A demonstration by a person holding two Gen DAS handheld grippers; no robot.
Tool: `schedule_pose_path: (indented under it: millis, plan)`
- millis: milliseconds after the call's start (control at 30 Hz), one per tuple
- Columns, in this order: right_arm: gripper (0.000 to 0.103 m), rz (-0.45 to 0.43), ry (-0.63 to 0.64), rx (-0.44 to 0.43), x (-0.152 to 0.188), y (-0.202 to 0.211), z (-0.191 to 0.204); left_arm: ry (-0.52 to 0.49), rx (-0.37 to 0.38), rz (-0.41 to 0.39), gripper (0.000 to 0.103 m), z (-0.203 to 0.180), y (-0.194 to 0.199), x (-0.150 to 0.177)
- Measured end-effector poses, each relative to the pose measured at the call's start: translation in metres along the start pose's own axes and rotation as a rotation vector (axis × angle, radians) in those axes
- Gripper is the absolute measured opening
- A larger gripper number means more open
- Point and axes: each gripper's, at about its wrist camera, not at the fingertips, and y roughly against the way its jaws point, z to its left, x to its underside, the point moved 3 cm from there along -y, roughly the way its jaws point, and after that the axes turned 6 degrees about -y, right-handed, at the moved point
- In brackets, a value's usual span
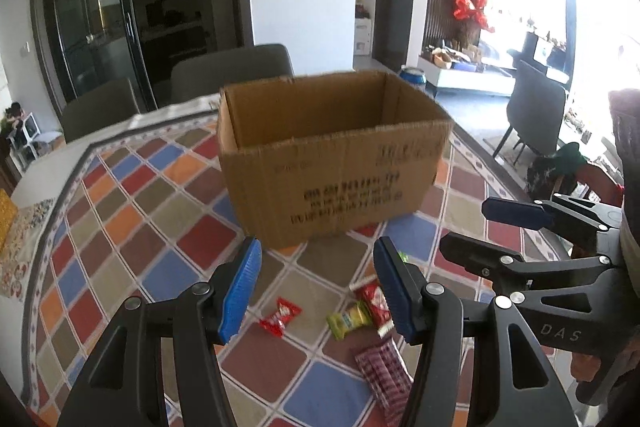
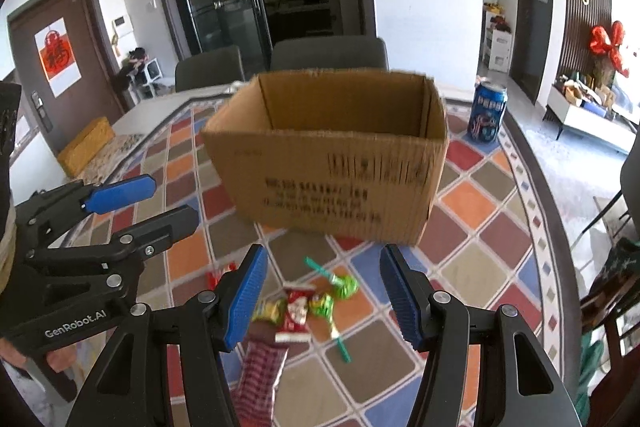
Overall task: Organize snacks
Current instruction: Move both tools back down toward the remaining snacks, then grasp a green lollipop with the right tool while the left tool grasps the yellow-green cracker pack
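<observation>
Snacks (image 2: 298, 311) lie scattered before the open cardboard box (image 2: 332, 155).

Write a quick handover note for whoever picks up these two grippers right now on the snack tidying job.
Left hand-held gripper: open, holding nothing.
Right hand-held gripper: open, holding nothing.
Cardboard box: open on the patterned tablecloth; what shows of its inside looks empty.
Snacks loose in front of the box: red candy, yellow-green packet, red packet, green lollipops, checked red wrapper.
Done: nothing boxed yet.
Left: all snacks, likely into the box.
</observation>
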Motion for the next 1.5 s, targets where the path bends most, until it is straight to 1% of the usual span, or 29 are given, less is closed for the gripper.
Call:
schedule_pose_path:
  millis: [267,567,833,933,1133,1367,1500]
  plan:
    - [0.06,0.072,-0.021,0.0,0.029,-0.014,-0.004,-0.004,0.04,0.073,0.057,-0.008,-0.018,0.031]
    - [0.059,0.145,-0.036,0.01,0.054,-0.035,-0.009,-0.035,0.088,0.117,0.057,-0.015,-0.038,0.055]
    - [0.059,0.173,-0.045,0.014,0.061,-0.052,-0.011,-0.044,0.149,0.174,0.057,-0.017,-0.063,0.069]
    - [0.056,0.185,-0.047,0.018,0.062,-0.059,-0.012,-0.059,0.163,0.193,0.057,-0.017,-0.073,0.072]
    - [0.055,0.196,-0.052,0.024,0.061,-0.069,-0.014,-0.09,0.162,0.217,0.057,-0.017,-0.087,0.075]
    - [0.051,0.214,-0.067,0.019,0.061,-0.082,-0.015,-0.101,0.171,0.241,0.057,-0.017,-0.104,0.076]
    - [0.048,0.226,-0.075,0.015,0.061,-0.089,-0.016,-0.096,0.18,0.239,0.057,-0.016,-0.111,0.074]
